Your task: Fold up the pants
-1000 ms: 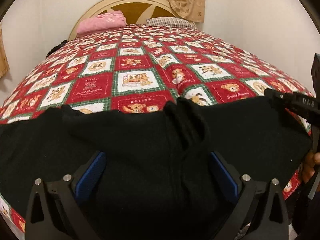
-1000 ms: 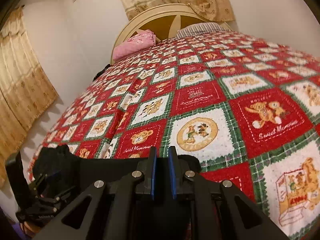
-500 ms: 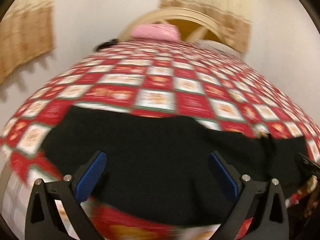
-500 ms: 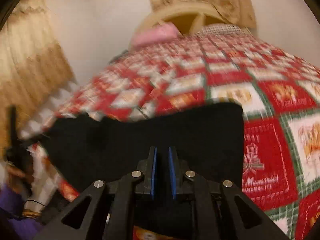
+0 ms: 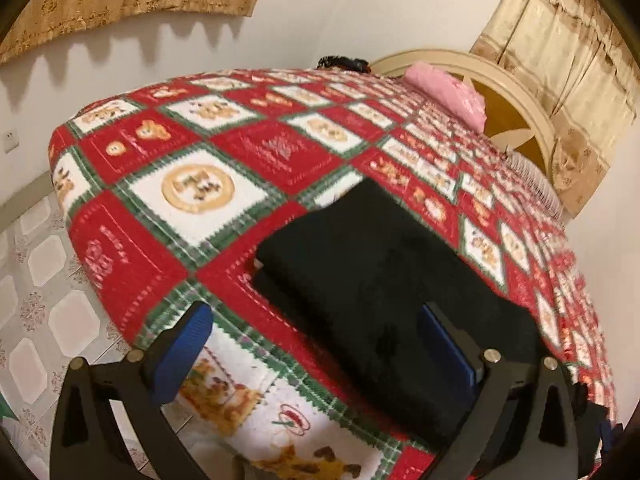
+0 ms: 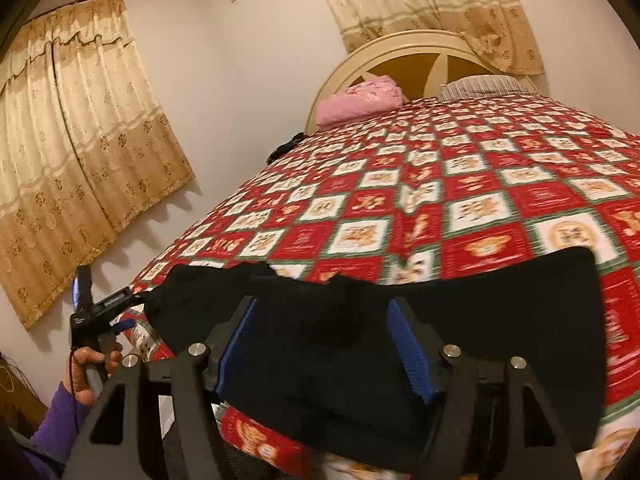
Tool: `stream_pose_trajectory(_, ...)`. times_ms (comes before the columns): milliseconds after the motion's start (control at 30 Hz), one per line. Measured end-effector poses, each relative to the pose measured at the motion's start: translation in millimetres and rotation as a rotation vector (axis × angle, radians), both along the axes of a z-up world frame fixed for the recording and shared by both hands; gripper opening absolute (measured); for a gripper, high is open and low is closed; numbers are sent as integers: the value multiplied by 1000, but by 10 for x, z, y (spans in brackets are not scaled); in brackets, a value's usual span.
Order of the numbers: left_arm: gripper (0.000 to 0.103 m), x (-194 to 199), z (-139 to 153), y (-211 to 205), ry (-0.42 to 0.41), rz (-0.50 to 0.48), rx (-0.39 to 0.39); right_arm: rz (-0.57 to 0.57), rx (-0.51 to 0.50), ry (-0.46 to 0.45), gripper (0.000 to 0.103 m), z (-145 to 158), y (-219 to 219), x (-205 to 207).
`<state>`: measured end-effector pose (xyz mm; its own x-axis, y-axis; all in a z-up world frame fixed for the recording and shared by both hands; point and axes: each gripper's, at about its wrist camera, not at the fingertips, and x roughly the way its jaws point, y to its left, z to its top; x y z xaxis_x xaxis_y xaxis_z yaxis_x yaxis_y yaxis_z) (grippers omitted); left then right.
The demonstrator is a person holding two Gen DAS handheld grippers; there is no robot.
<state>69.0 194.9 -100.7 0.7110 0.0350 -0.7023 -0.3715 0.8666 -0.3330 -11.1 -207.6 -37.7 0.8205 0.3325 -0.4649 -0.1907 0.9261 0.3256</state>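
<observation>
The black pants (image 5: pixel 384 280) lie folded in a long flat band across the near end of the bed; they also show in the right wrist view (image 6: pixel 460 320). My left gripper (image 5: pixel 316 348) is open and empty, low over the pants' left end near the bed's corner. My right gripper (image 6: pixel 324 344) is open and empty, just above the pants' middle near the front edge. The left gripper also shows in the right wrist view (image 6: pixel 116 312), held by a hand at the pants' far left end.
The bed carries a red, white and green patchwork blanket (image 5: pixel 208 184). A pink pillow (image 6: pixel 360 100) and a striped pillow (image 6: pixel 484 84) lie by the headboard (image 6: pixel 404 56). Curtains (image 6: pixel 76 152) hang on the left wall. Tiled floor (image 5: pixel 44 280) lies beside the bed.
My right gripper has opened and let go of the pants. My left gripper has swung left to the pants' end by the bed corner. The pants now lie folded flat.
</observation>
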Motion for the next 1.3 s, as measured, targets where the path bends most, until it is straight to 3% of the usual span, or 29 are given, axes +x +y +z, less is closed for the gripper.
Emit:
stream_pose_trajectory(67, 103, 41, -7, -79, 1, 0, 43, 37, -6, 24, 68, -62, 147, 45)
stream_pose_trajectory(300, 103, 98, -19, -29, 1, 36, 54, 53, -14, 36, 68, -125, 279, 60)
stream_pose_trajectory(567, 103, 152, -70, -156, 48, 47, 183, 26, 20, 56, 68, -151, 221, 100)
stream_pose_trajectory(1300, 100, 147, -65, -207, 55, 52, 219, 4, 21, 85, 68, -189, 227, 101)
